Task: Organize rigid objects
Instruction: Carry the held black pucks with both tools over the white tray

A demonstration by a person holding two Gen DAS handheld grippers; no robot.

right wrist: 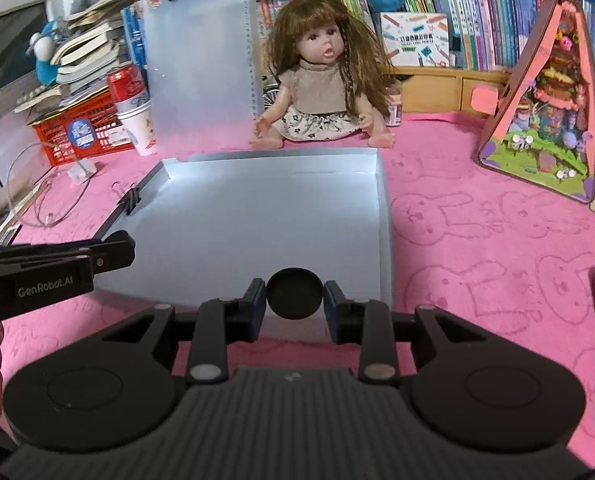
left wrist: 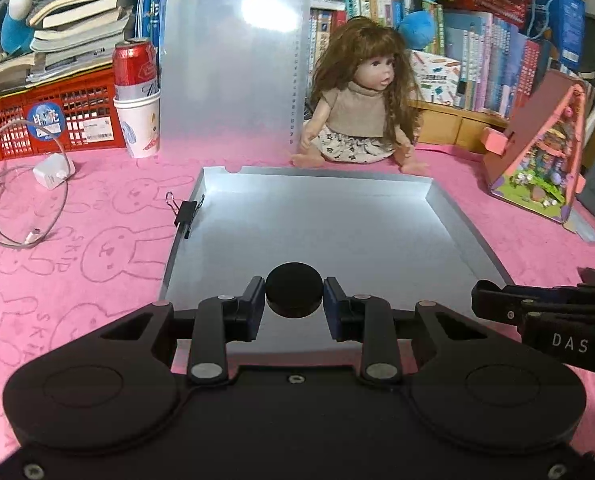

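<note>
While each gripper is carrying a disc, the placing turns on where the tray lies under each one.

Left gripper: the left gripper (left wrist: 294,295) is clamping a black disc (left wrist: 294,295) between its pads, flat face tilted toward the camera.

Right gripper: the right gripper (right wrist: 294,294) is pinching a second black disc (right wrist: 294,294) the same way.

Tray: the silver tray (left wrist: 437,204) is lying on the pink-covered table (left wrist: 97,248), its long axis running away from both grippers toward the doll (left wrist: 361,96); its floor looks bare.

Left disc to tray: it is hanging over the near edge of the tray, roughly mid-width, so the tray floor is lying straight ahead and below.

Right disc to tray: it is hanging over the tray's near right corner, close to the right wall (right wrist: 383,216); open floor is lying ahead and to the left.

Nearer hand: the left one seems better centred; the right probably needs to be drifting leftward before lowering.

Side by side: the two grippers are sitting near each other, so crowding is the likely risk.
</note>
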